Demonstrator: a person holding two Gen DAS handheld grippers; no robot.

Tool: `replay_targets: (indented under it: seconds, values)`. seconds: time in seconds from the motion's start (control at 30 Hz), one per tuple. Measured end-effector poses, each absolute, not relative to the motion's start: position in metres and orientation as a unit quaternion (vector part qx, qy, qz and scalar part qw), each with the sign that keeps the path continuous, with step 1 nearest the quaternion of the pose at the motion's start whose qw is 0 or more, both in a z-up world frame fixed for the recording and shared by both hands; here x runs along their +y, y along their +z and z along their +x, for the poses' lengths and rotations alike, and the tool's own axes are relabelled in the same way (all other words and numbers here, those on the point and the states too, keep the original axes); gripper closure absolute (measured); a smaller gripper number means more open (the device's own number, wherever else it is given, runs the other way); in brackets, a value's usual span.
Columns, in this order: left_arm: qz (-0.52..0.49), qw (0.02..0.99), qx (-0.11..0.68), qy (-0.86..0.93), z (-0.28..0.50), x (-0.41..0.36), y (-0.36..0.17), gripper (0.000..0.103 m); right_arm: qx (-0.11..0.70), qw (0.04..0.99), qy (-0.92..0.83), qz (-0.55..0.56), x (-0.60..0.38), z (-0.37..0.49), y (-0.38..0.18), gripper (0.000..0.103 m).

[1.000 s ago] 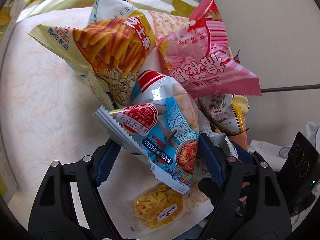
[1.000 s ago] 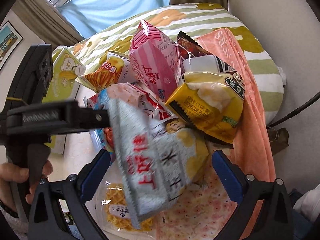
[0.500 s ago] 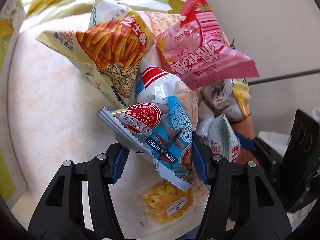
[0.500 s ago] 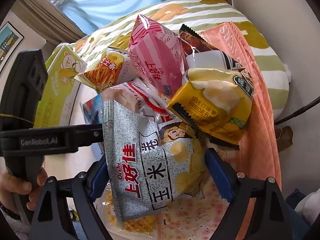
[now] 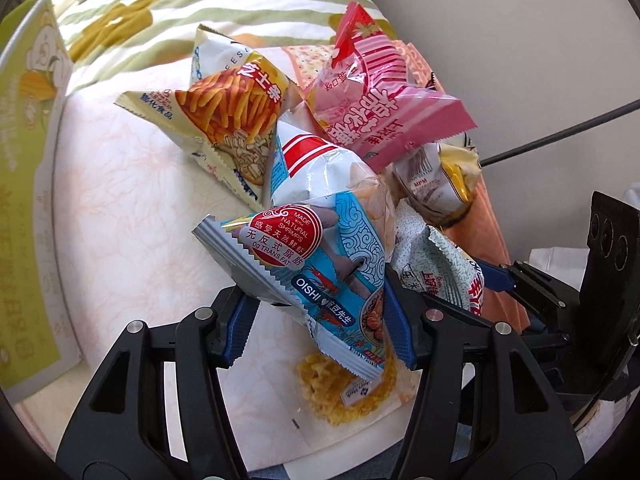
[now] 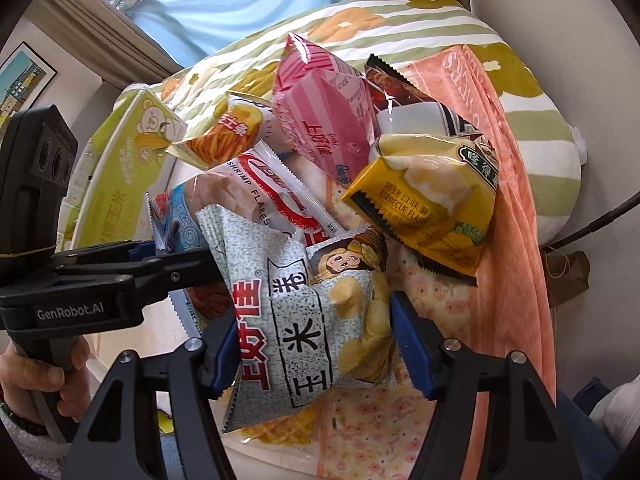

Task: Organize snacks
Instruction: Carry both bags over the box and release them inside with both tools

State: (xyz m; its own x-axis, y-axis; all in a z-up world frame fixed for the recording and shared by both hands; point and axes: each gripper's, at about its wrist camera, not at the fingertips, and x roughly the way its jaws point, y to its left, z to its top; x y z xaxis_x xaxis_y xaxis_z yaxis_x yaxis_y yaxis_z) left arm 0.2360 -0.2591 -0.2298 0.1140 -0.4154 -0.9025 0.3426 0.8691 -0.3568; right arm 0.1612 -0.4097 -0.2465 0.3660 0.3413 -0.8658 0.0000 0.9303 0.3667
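Note:
A heap of snack bags lies on a pale cloth. My left gripper (image 5: 318, 324) is shut on a blue Oishi shrimp chip bag (image 5: 320, 256), which also shows in the right wrist view (image 6: 176, 220). My right gripper (image 6: 312, 348) is shut on a grey speckled corn chip bag (image 6: 304, 320), seen at the right in the left wrist view (image 5: 440, 268). Behind them lie a cheese stick bag (image 5: 228, 112), a pink bag (image 5: 380, 108), a white-and-red shrimp flakes bag (image 6: 272, 196) and a yellow barbecue bag (image 6: 428, 204).
A green corn-print box (image 6: 120, 184) stands at the left. A clear pack of yellow waffle snacks (image 5: 340, 388) lies under the grippers. An orange towel (image 6: 512, 200) and a striped pillow (image 6: 400, 16) are behind the heap, against a wall with a black cable (image 5: 560, 132).
Both grippers have closed in on their bags: the left on the blue shrimp chip bag, the right on the grey corn chip bag, which has turned upright.

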Motion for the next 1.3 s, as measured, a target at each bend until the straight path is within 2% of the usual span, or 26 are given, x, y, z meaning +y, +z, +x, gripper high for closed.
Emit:
replay_targets:
  seconds: [0.2, 0.43, 0.8, 1.07, 1.3]
  values:
    - [-0.049, 0.761, 0.599, -0.245, 0.22, -0.24, -0.215, 0.049, 0.544, 0.816, 0.119, 0.154, -0.408, 0.148, -0.232, 0.04]
    - [-0.082, 0.8, 0.549, -0.228, 0.195, -0.205, -0.167, 0.049, 0.517, 0.834, 0.137, 0.135, -0.401, 0.135, -0.2, 0.04]
    - [-0.129, 0.857, 0.473, -0.157, 0.194, -0.094, -0.097, 0.049, 0.462, 0.861, 0.196, 0.085, -0.352, 0.146, -0.145, 0.04]
    - [-0.145, 0.867, 0.463, -0.114, 0.224, -0.002, -0.087, 0.049, 0.43, 0.869, 0.236, 0.062, -0.272, 0.184, -0.115, 0.04]
    - [-0.147, 0.855, 0.487, -0.102, 0.252, 0.078, -0.107, 0.049, 0.425, 0.867, 0.252, 0.059, -0.194, 0.219, -0.107, 0.04]
